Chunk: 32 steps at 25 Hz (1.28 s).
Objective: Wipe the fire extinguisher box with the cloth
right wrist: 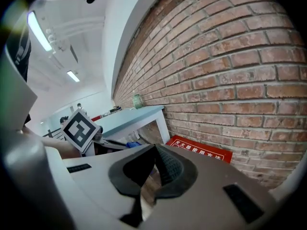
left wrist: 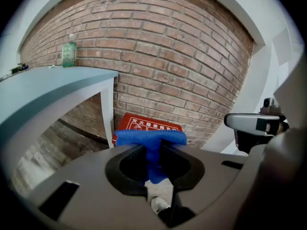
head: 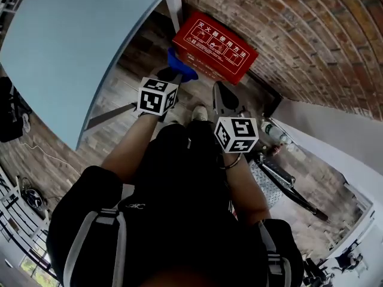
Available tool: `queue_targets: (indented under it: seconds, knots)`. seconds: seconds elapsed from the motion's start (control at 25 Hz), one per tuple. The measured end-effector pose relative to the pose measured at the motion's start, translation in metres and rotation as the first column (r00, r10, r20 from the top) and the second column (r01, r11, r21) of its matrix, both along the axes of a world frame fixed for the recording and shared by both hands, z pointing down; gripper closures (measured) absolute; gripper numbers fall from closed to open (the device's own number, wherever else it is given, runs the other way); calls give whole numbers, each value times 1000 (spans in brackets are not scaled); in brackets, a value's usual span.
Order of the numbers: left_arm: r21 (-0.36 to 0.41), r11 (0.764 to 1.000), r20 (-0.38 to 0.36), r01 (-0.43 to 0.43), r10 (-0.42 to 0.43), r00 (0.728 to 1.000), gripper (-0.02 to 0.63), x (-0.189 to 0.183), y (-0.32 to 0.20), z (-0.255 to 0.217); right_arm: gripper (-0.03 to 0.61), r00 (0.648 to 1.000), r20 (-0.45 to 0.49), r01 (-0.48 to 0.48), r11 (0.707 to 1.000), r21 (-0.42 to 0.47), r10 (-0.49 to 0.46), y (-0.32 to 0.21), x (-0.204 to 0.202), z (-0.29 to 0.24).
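Note:
The red fire extinguisher box (head: pixel 214 46) stands on the floor against the brick wall, with white print on its top. It also shows ahead of the jaws in the left gripper view as the red box (left wrist: pixel 148 125) and in the right gripper view as the red box (right wrist: pixel 200 150). My left gripper (head: pixel 173 76) is shut on a blue cloth (head: pixel 181 66), held just short of the box's near left corner. The cloth (left wrist: pixel 151 143) hangs folded over the jaw tips. My right gripper (head: pixel 222 97) is shut with nothing in it, nearer to me and right of the left one.
A light blue table (head: pixel 72 40) with a white leg (head: pixel 174 8) stands left of the box. A green bottle (left wrist: pixel 69 54) sits on it. A brick wall (head: pixel 299 28) runs behind. A black metal frame (head: pixel 287 181) and a bottle (head: pixel 272 131) lie at right. My shoe (head: pixel 199 113) is below.

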<state>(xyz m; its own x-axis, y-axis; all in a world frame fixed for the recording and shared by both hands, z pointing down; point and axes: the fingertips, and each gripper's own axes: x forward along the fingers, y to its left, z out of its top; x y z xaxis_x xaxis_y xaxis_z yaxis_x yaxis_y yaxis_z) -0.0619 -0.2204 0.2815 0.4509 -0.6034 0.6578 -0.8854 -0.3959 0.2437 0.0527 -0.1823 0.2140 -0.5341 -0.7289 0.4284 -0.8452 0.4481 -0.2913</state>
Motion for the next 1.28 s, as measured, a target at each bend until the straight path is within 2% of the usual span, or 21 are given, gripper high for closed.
queue_targets:
  seconds: [0.12, 0.28, 0.4, 0.52, 0.6, 0.68, 0.92, 1.08, 1.28]
  knots:
    - [33, 999, 12, 30, -31, 999, 537, -11, -22, 56, 563, 1000, 27, 6, 999, 40, -8, -11, 2, 51]
    - [124, 992, 26, 30, -33, 999, 536, -24, -58, 138, 563, 996, 91, -1, 996, 91, -7, -21, -6, 134]
    - [201, 980, 39, 12, -20, 999, 537, -33, -78, 197, 563, 988, 150, 0, 993, 122, -18, -23, -19, 194]
    - [284, 959, 29, 9, -18, 999, 536, -43, -96, 230, 563, 976, 211, 17, 990, 141, -46, -23, -30, 236]
    - [346, 938, 10, -1, -3, 1000, 536, -45, -106, 233, 563, 976, 214, 16, 986, 169, -52, -23, -35, 251]
    - [392, 920, -3, -14, 16, 1000, 537, -45, -112, 232, 563, 984, 175, 6, 979, 204, -43, -21, -38, 258]
    - [440, 896, -1, -61, 68, 998, 537, -46, -106, 212, 563, 995, 97, -29, 973, 230, 7, 2, -45, 239]
    - [438, 897, -2, -68, 77, 997, 537, -45, -107, 208, 563, 997, 60, -65, 965, 254, 51, 11, -39, 229]
    - [424, 903, -4, -61, 69, 998, 537, -37, -105, 210, 563, 991, 79, -123, 955, 269, 106, 19, -33, 239]
